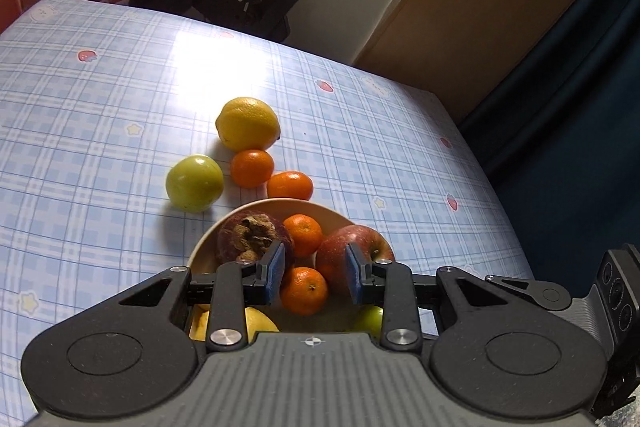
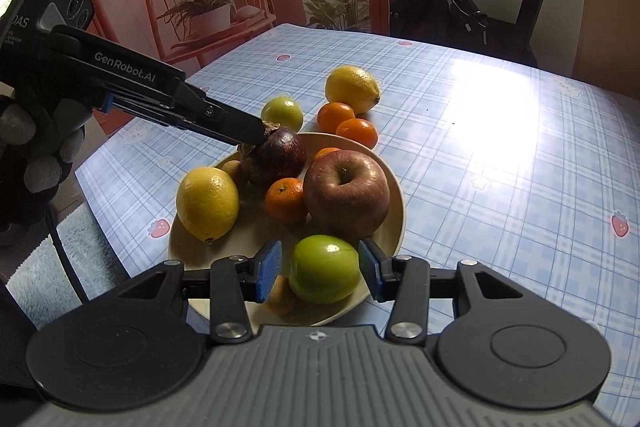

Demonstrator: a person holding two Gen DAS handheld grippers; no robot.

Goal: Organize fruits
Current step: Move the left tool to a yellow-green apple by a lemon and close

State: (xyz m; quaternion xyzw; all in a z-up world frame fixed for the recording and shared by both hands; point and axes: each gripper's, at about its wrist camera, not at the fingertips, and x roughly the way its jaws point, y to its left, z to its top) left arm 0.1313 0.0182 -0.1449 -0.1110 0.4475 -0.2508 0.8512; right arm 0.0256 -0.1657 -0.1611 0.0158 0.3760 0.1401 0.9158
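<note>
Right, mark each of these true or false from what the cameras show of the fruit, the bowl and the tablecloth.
1. The red apple sits in the bowl. True.
2. Both lemons are in the bowl. False: the near lemon is in it, and the far lemon lies on the tablecloth.
3. Two mandarins lie on the tablecloth just beyond the bowl. True.
4. The bowl holds no green fruit. False: the near green fruit lies in it by the near rim, and the far green fruit is on the tablecloth.
</note>
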